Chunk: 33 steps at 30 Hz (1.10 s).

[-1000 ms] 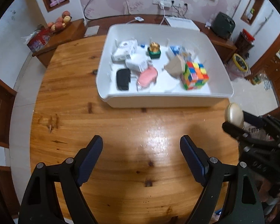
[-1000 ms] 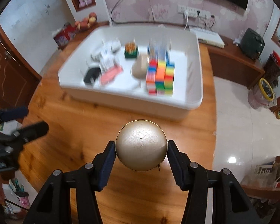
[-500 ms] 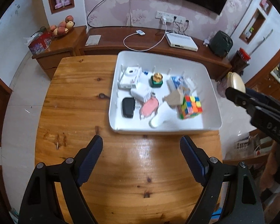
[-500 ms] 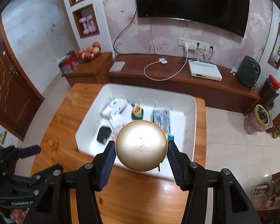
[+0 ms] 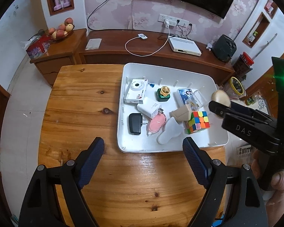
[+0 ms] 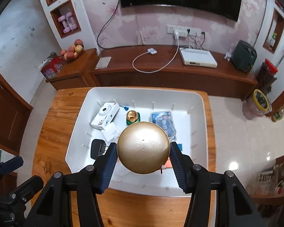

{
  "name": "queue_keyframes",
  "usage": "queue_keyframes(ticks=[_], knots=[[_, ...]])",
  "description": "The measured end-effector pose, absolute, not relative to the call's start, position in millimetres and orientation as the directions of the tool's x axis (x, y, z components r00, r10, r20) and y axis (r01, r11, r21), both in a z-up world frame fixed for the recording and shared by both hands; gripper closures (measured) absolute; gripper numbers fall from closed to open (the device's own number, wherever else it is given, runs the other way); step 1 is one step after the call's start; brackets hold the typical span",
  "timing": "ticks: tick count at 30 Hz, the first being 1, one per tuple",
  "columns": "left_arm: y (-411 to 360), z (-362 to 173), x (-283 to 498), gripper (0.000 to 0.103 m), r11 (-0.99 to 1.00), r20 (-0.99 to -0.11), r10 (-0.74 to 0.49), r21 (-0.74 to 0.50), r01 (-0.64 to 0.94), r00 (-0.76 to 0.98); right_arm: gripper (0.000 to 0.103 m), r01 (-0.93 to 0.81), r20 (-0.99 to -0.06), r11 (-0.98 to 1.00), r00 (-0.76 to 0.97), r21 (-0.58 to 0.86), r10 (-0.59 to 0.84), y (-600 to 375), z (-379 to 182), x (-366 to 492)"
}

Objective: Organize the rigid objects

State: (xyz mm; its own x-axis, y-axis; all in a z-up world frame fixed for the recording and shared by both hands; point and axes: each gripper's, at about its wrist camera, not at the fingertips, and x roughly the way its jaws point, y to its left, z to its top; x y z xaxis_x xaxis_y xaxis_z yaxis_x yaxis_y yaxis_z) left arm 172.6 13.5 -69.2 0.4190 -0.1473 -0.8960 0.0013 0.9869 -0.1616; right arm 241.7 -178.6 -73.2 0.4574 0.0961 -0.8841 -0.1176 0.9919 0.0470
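Observation:
My right gripper is shut on a round gold disc, held high above the white tray. The left wrist view shows that disc edge-on over the tray's right rim, clamped in the right gripper. My left gripper hangs open and empty over the wooden table, just in front of the tray. Inside the tray lie a white camera, a white charger, a black adapter, a pink case, a green-and-gold bottle and a colour cube.
A long brown sideboard with a white box and a cable runs behind the table. A fruit bowl stands on a side cabinet at the back left. A person's hand grips the right tool at the right edge.
Both grippers have risen and pulled back, so the tray looks smaller and farther. The right gripper carried the gold disc from beside the table's front to above the tray's right side.

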Motion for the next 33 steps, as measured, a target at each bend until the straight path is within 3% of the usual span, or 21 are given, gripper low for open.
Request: queue_keyframes(ticks=[5, 33], knots=[[17, -69, 175, 0.016, 0.984, -0.895, -0.171, -0.179, 0.019, 0.412, 0.038, -0.106, -0.876, 0.993, 0.474, 0.046, 0.091, -173, -71, 236], [18, -36, 132, 0.016, 0.986, -0.868, -0.164, -0.146, 0.076, 0.469, 0.037, -0.023, -0.821, 0.997, 0.567, 0.072, 0.073, -170, -30, 155]])
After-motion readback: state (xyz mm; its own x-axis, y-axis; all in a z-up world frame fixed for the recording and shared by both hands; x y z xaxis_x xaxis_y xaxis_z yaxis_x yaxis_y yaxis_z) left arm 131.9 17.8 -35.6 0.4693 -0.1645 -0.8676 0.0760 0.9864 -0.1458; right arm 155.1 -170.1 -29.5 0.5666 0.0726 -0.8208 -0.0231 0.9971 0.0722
